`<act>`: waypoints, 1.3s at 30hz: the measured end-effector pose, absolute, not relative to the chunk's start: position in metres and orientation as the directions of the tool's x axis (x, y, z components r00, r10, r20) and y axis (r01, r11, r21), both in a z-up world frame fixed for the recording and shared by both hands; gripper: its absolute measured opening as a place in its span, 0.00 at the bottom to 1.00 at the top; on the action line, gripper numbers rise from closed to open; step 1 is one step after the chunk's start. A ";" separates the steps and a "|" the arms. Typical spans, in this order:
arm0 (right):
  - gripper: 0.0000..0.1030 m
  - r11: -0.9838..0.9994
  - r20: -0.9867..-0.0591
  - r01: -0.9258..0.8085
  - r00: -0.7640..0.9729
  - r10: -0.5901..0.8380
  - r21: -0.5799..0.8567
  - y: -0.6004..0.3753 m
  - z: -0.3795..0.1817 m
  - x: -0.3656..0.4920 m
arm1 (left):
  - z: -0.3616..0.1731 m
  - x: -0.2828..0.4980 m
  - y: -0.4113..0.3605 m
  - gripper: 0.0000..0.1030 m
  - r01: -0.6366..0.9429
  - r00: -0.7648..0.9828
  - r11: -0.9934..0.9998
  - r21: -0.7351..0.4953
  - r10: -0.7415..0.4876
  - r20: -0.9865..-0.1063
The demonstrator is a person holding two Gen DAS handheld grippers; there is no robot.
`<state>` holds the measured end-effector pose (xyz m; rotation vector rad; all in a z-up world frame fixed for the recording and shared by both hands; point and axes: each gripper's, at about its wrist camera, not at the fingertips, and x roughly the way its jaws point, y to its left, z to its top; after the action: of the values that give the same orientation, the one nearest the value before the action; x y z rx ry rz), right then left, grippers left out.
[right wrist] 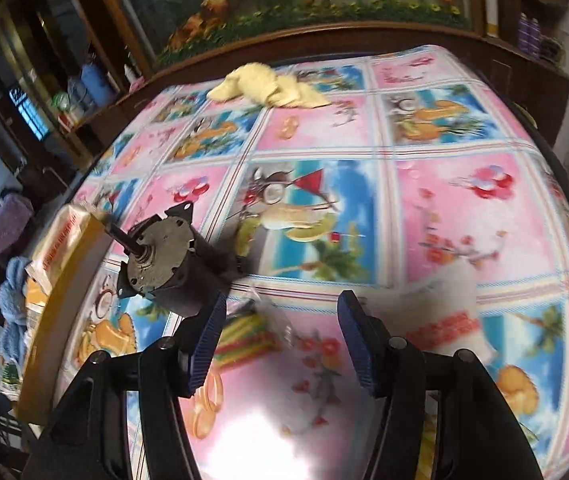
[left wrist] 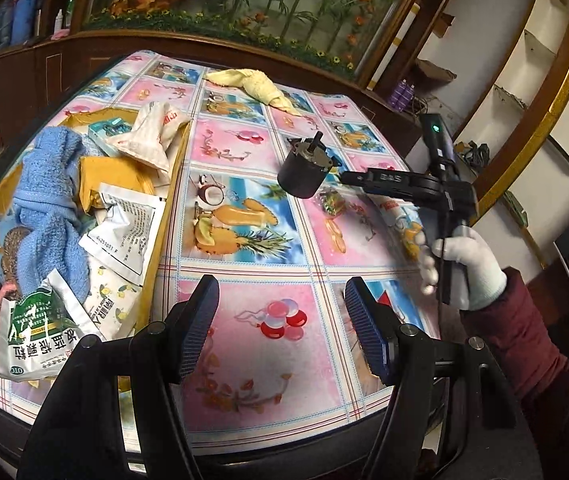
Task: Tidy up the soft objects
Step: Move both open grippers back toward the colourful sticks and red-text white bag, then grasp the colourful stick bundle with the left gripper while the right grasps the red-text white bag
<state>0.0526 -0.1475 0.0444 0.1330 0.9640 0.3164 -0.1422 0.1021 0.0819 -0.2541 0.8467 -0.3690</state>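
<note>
A yellow cloth lies crumpled at the far side of the patterned table; it also shows in the right wrist view. A yellow box at the left holds a blue towel, paper packets and a pink plush. A small clear candy packet lies just ahead of my right gripper, which is open and empty. A white packet lies to its right. My left gripper is open and empty over the table's near part. The right gripper also shows in the left wrist view.
A dark metal motor with a shaft stands on the table beside the box, close to my right gripper's left finger; it also shows in the left wrist view. A wooden cabinet with a painted panel runs behind the table.
</note>
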 end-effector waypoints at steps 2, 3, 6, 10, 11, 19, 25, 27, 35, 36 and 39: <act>0.51 0.952 -0.795 -0.220 0.529 0.298 0.211 -0.135 0.038 0.055 | 0.080 -0.141 0.102 0.64 0.215 0.601 0.909 -0.357 -0.412 -0.685; 0.49 0.952 -0.798 -0.233 0.526 0.293 0.196 -0.129 0.035 0.055 | 0.079 -0.141 0.103 0.64 0.215 0.601 0.910 -0.354 -0.410 -0.686; 0.40 0.940 -0.807 -0.305 0.511 0.297 0.153 -0.114 0.030 0.044 | 0.077 -0.139 0.104 0.64 0.210 0.600 0.912 -0.353 -0.405 -0.690; 0.40 0.878 -0.809 -0.451 0.448 0.380 0.162 -0.091 0.028 0.015 | 0.072 -0.136 0.099 0.64 0.215 0.583 0.911 -0.353 -0.410 -0.702; 0.40 0.851 -0.809 -0.491 0.414 0.417 0.187 -0.086 0.028 0.007 | 0.071 -0.136 0.097 0.64 0.221 0.577 0.910 -0.352 -0.413 -0.705; 0.63 0.862 -0.700 -0.360 0.507 0.503 0.358 -0.179 0.079 -0.011 | 0.066 -0.134 0.075 0.64 0.281 0.535 0.898 -0.338 -0.439 -0.722; 0.71 0.929 -0.762 -0.073 0.550 0.342 0.364 -0.266 0.059 0.005 | 0.053 -0.126 0.048 0.64 0.333 0.489 0.893 -0.304 -0.439 -0.754; 0.72 0.932 -0.787 -0.048 0.522 0.330 0.360 -0.271 0.046 0.011 | 0.049 -0.122 0.041 0.64 0.341 0.481 0.897 -0.283 -0.424 -0.767; 0.72 0.927 -0.811 -0.026 0.475 0.341 0.374 -0.229 0.028 0.047 | 0.029 -0.078 0.021 0.64 0.335 0.464 0.922 -0.193 -0.340 -0.818; 0.72 0.930 -0.816 -0.035 0.468 0.339 0.366 -0.221 0.028 0.051 | 0.024 -0.072 0.017 0.64 0.339 0.452 0.922 -0.188 -0.335 -0.827; 0.72 0.946 -0.838 -0.068 0.447 0.313 0.317 -0.200 0.030 0.062 | 0.017 -0.064 0.007 0.64 0.355 0.465 0.925 -0.136 -0.301 -0.833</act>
<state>0.0616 -0.2000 0.0295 0.2522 1.0848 0.2385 -0.0645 0.0074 0.0173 0.0592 1.0099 -0.4027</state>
